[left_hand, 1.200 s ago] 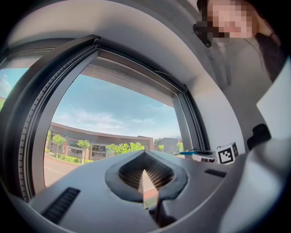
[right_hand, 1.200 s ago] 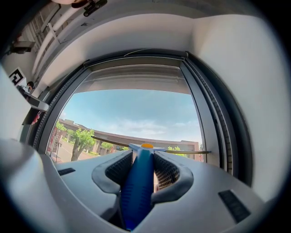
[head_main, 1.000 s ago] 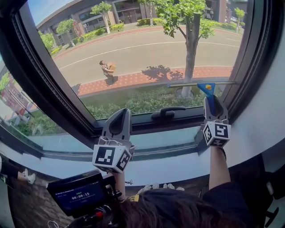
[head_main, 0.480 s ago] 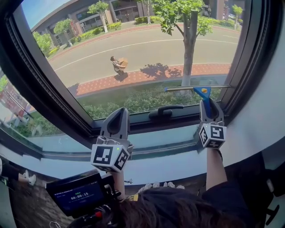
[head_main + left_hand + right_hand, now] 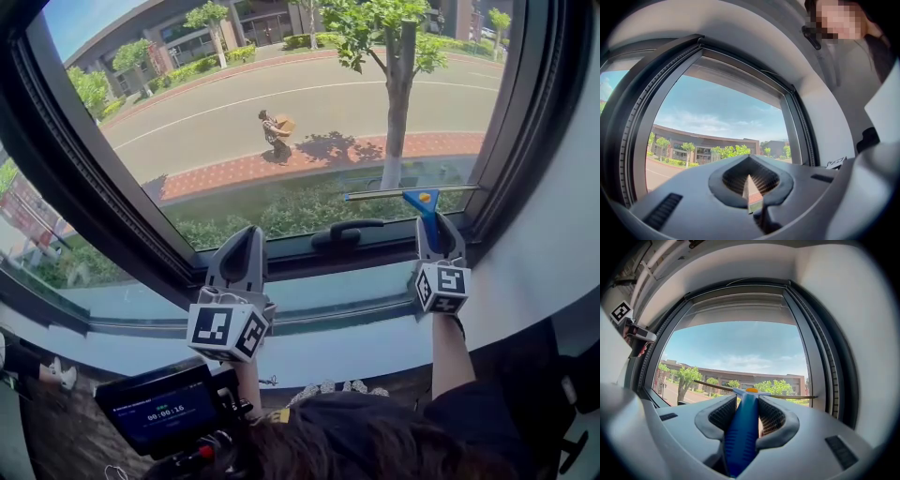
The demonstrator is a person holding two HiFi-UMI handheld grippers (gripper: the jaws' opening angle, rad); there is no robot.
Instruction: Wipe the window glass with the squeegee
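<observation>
My right gripper [image 5: 433, 228] [image 5: 744, 412] is shut on the blue handle of a squeegee [image 5: 427, 208] [image 5: 743, 425]. The squeegee's thin blade [image 5: 408, 193] [image 5: 787, 396] lies level against the window glass [image 5: 281, 103] [image 5: 736, 352], low at the right, just above the bottom frame. My left gripper [image 5: 246, 251] [image 5: 749, 185] is shut and holds nothing; it rests near the bottom frame left of the middle, its tips pointing up at the glass [image 5: 712, 122].
A black window handle [image 5: 347, 232] sits on the bottom frame [image 5: 309, 258] between the two grippers. Dark frame sides [image 5: 75, 159] [image 5: 511, 122] bound the pane. White wall [image 5: 553, 244] lies to the right. A small screen device [image 5: 159, 412] hangs low left.
The right gripper has drawn the squeegee down the glass, so the blade now sits lower, nearer the bottom frame. The left gripper has stayed about where it was.
</observation>
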